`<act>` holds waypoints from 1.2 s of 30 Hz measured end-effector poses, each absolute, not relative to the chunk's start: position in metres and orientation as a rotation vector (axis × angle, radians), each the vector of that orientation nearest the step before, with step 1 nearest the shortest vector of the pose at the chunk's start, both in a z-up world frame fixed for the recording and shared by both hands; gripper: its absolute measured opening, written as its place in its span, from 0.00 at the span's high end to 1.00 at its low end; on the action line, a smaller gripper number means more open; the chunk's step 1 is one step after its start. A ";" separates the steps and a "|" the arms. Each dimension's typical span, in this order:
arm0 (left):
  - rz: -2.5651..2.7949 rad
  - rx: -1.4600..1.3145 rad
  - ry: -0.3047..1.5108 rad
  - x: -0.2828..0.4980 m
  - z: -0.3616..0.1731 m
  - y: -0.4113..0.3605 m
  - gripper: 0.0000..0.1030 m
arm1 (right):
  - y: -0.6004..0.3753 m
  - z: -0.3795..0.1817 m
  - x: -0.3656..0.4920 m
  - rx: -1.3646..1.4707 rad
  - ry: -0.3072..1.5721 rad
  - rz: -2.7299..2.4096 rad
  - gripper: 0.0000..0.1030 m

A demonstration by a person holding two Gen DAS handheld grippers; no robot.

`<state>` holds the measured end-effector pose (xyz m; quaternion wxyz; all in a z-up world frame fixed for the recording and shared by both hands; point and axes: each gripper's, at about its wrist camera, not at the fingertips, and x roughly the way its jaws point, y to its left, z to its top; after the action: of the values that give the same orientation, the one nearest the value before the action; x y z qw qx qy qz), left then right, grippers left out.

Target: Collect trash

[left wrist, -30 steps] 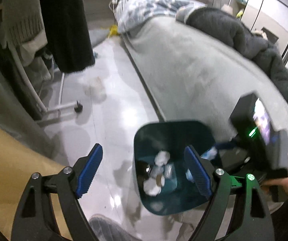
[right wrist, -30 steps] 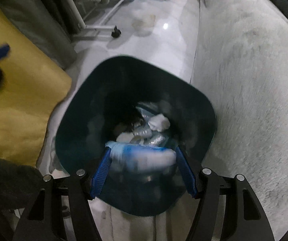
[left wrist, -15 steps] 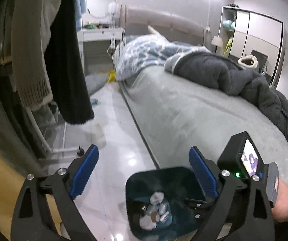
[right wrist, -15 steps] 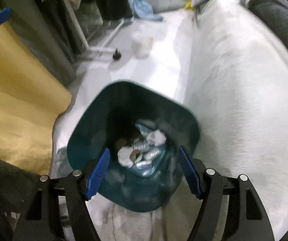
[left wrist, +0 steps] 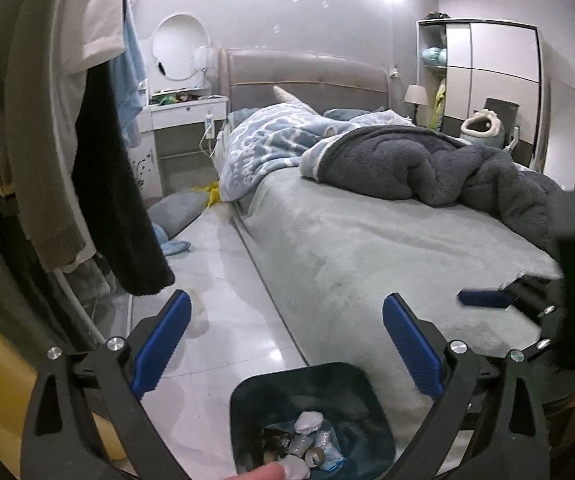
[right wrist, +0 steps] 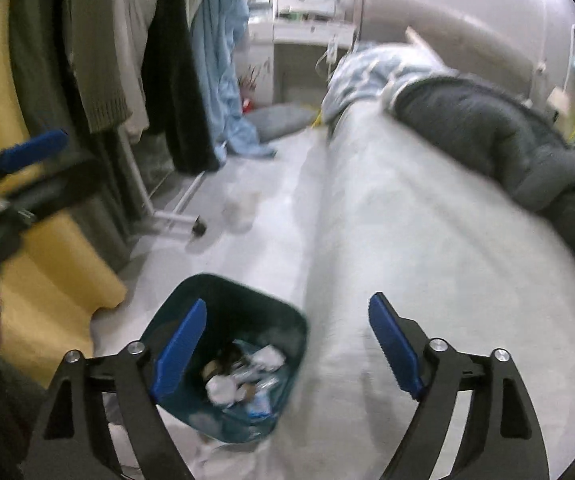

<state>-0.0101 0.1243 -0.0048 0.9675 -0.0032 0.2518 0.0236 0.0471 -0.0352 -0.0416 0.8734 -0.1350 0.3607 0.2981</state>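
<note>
Both tongs — left [left wrist: 283,344], right [right wrist: 287,344] — empty, jaws opening; bin [right wrist: 223,364] holds trash; possibly a cup left on the floor [right wrist: 241,210].

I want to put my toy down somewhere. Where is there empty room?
The grey bed cover is bare between the dark blanket and the bed's near end. The shiny floor is free between the bed and the hanging clothes. The bin is crowded with trash, and bedding piles near the headboard.
</note>
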 end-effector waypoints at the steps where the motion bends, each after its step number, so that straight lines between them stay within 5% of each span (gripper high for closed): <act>1: 0.043 -0.010 0.505 -0.011 -0.005 0.121 0.05 | -0.042 -0.036 0.043 -0.277 0.726 0.615 0.14; 18: 0.029 0.004 0.378 -0.080 0.039 0.064 0.03 | -0.184 0.040 -0.051 -0.171 0.468 0.382 0.03; 36: 0.054 -0.034 0.424 -0.120 0.016 0.063 0.03 | -0.250 0.041 -0.134 -0.178 0.416 0.383 0.03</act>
<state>-0.1203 0.0632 0.0156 0.9771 -0.0171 0.2103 0.0267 -0.1337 -0.2505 0.0414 0.9564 -0.0879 0.2051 0.1886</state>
